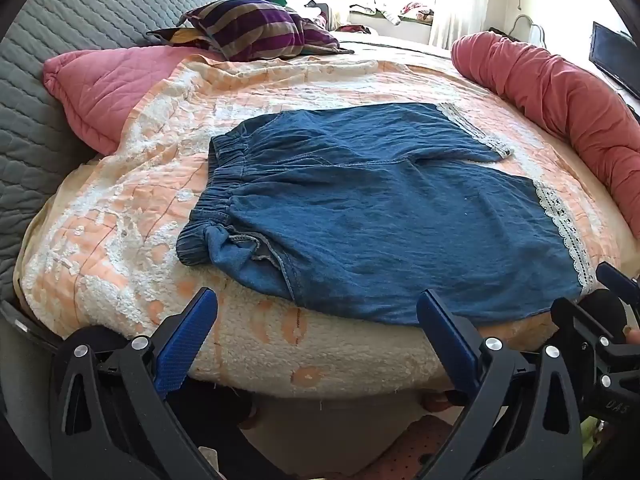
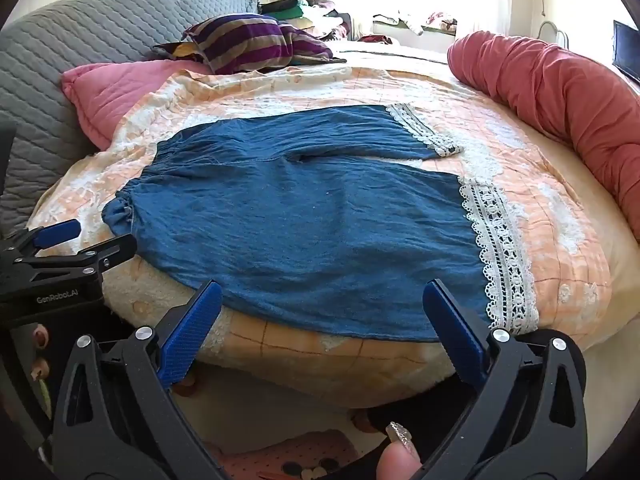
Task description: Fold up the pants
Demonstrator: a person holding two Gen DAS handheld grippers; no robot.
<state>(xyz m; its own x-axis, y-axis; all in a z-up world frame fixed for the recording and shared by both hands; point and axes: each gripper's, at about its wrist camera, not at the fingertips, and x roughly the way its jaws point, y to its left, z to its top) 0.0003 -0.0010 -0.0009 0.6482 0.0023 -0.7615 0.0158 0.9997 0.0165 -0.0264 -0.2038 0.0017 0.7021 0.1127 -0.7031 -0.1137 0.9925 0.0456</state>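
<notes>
Blue denim pants [image 1: 372, 216] with white lace hems lie flat on the bed, waistband to the left, both legs pointing right; they also show in the right wrist view [image 2: 304, 216]. My left gripper [image 1: 318, 300] is open and empty, hovering at the bed's near edge below the waistband side. My right gripper [image 2: 322, 292] is open and empty at the near edge, by the nearer leg's lower edge. The lace hem [image 2: 500, 248] of the nearer leg lies just right of it. Each gripper shows at the other view's side edge.
An orange and white quilt [image 1: 132, 216] covers the bed. A pink pillow [image 1: 100, 92] and a striped purple pillow [image 1: 248, 28] lie at the back left. A red bolster [image 1: 560, 100] runs along the right. A grey quilted headboard [image 1: 48, 80] stands left.
</notes>
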